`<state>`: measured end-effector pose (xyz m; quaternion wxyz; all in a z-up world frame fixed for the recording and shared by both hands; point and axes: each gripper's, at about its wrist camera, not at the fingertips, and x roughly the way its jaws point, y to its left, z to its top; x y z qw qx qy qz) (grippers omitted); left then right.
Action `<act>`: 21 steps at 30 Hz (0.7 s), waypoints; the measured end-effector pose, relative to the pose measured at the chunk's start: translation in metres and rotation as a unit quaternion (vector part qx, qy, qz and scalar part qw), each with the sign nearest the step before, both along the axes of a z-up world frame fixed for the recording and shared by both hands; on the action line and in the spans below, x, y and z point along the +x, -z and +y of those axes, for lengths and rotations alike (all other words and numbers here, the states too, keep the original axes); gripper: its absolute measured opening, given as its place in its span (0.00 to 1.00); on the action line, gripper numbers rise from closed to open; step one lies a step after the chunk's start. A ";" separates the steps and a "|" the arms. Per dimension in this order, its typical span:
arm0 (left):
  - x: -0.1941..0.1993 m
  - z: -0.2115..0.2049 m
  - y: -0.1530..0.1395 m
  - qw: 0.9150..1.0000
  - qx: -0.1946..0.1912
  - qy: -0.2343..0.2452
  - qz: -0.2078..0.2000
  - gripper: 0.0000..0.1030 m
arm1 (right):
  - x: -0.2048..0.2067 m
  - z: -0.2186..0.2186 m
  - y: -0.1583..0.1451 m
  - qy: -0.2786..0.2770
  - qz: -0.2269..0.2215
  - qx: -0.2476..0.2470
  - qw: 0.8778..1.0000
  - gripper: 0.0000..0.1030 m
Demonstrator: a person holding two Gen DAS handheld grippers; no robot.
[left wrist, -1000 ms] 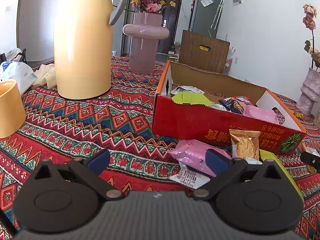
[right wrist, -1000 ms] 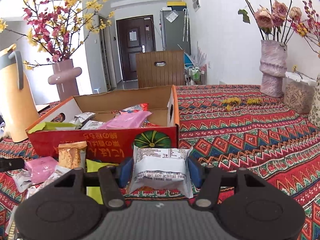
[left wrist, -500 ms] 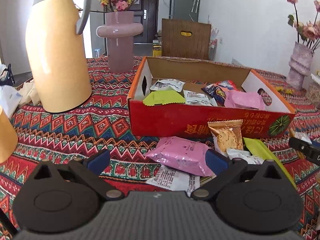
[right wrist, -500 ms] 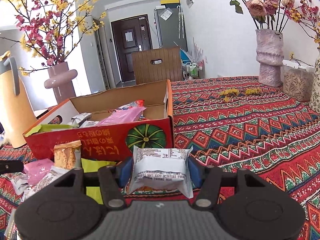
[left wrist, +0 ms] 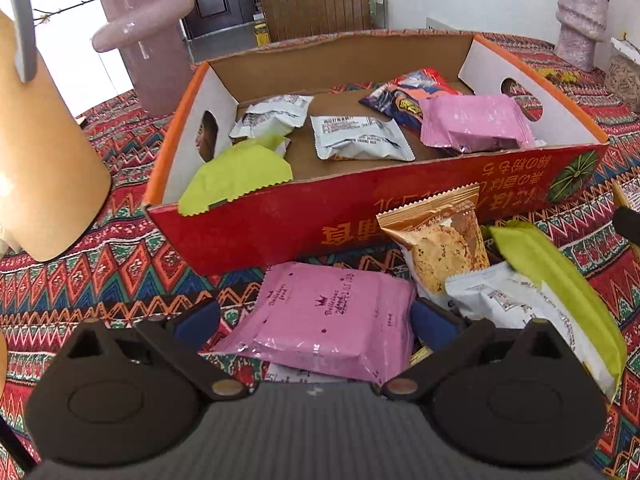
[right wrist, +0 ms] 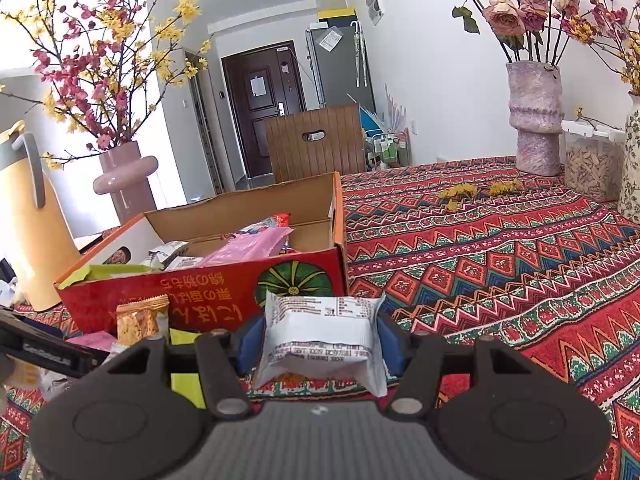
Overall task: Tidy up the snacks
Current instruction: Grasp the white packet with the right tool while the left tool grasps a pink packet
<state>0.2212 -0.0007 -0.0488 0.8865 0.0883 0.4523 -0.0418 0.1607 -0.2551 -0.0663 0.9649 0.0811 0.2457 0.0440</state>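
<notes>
1. A table covered by a red patterned cloth [right wrist: 500, 248] stretched ahead of both grippers.
2. A tall yellow jug [left wrist: 36, 152] stood far to the left of the left gripper.
3. A red cardboard box [left wrist: 320, 216] sat just ahead of the left gripper [left wrist: 316, 320], its open top showing white, green, pink and dark snack packets. From the right gripper [right wrist: 320, 340], the same box [right wrist: 224, 288] lay ahead and to the left.
4. A pink packet [left wrist: 328, 316] lay flat between the left gripper's blue fingers [left wrist: 198, 320]. The jaws stood wide apart; the right pad sat at the packet's edge, the left pad stood clear of it, so nothing was gripped.
5. A green packet [left wrist: 560, 280] and a white packet [left wrist: 508, 300] lay just right of the left gripper.
6. A cookie packet [left wrist: 444, 244] leaned against the box front, ahead and slightly right of the left gripper.
7. A white packet [right wrist: 320, 336] was pinched between the right gripper's blue pads, held clear of the cloth and in front of the box's right corner, with the jaws partly closed around it.
</notes>
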 end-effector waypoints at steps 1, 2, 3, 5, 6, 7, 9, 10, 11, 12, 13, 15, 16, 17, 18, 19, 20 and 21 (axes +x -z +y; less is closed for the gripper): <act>0.002 0.000 0.001 1.000 0.000 0.002 0.003 1.00 | 0.000 0.000 0.000 0.000 0.001 0.000 1.000 0.57; 0.003 0.000 0.002 1.000 -0.002 0.004 0.007 1.00 | 0.001 0.000 0.000 0.000 0.002 0.001 1.000 0.57; 0.005 0.000 0.002 1.000 -0.002 0.006 0.009 1.00 | 0.001 0.000 0.001 0.000 0.003 0.001 1.000 0.57; 0.006 -0.001 0.003 1.000 -0.001 0.011 0.011 1.00 | 0.001 0.000 0.001 0.000 0.003 0.002 1.000 0.58; 0.006 -0.001 0.003 1.000 -0.002 0.012 0.011 1.00 | 0.001 0.000 0.001 0.000 0.003 0.002 1.000 0.58; 0.006 0.000 0.003 1.000 -0.006 0.014 0.013 0.96 | 0.001 0.000 0.001 0.000 0.003 0.002 1.000 0.58; 0.006 0.001 0.003 1.000 -0.017 0.017 0.015 0.88 | 0.001 0.000 0.001 0.000 0.002 0.002 1.000 0.58; 0.005 0.002 0.003 1.000 -0.021 0.017 0.012 0.85 | 0.001 0.000 0.001 0.000 0.002 0.002 1.000 0.58; 0.004 0.002 0.003 0.999 -0.024 0.017 0.011 0.84 | 0.001 0.000 0.001 0.001 0.003 0.002 1.000 0.58; 0.004 0.003 0.003 0.999 -0.028 0.017 0.011 0.81 | 0.001 0.000 0.001 0.001 0.003 0.002 1.000 0.58; 0.003 0.004 0.002 0.999 -0.033 0.017 0.011 0.76 | 0.001 0.001 0.001 0.002 0.003 0.001 1.000 0.58; 0.000 0.004 0.001 0.999 -0.037 0.016 0.007 0.74 | 0.001 0.000 0.001 0.003 0.004 0.001 1.000 0.58; -0.002 0.005 0.000 0.999 -0.038 0.016 0.004 0.73 | 0.001 0.000 0.001 0.003 0.004 0.001 1.000 0.58; -0.004 0.005 0.000 0.999 -0.039 0.017 0.000 0.72 | 0.002 0.000 0.001 0.004 0.004 0.000 1.000 0.58; -0.005 0.005 -0.001 0.999 -0.039 0.019 -0.005 0.70 | 0.002 0.001 0.001 0.004 0.004 0.000 1.000 0.58; -0.008 0.006 -0.002 0.999 -0.040 0.020 -0.012 0.69 | 0.002 0.001 0.001 0.004 0.004 0.000 1.000 0.58; -0.010 0.006 -0.003 0.999 -0.041 0.019 -0.017 0.68 | 0.002 0.000 0.001 0.004 0.004 -0.001 1.000 0.59; -0.012 0.007 -0.004 0.999 -0.042 0.018 -0.020 0.68 | 0.002 0.000 0.001 0.005 0.005 -0.001 1.000 0.59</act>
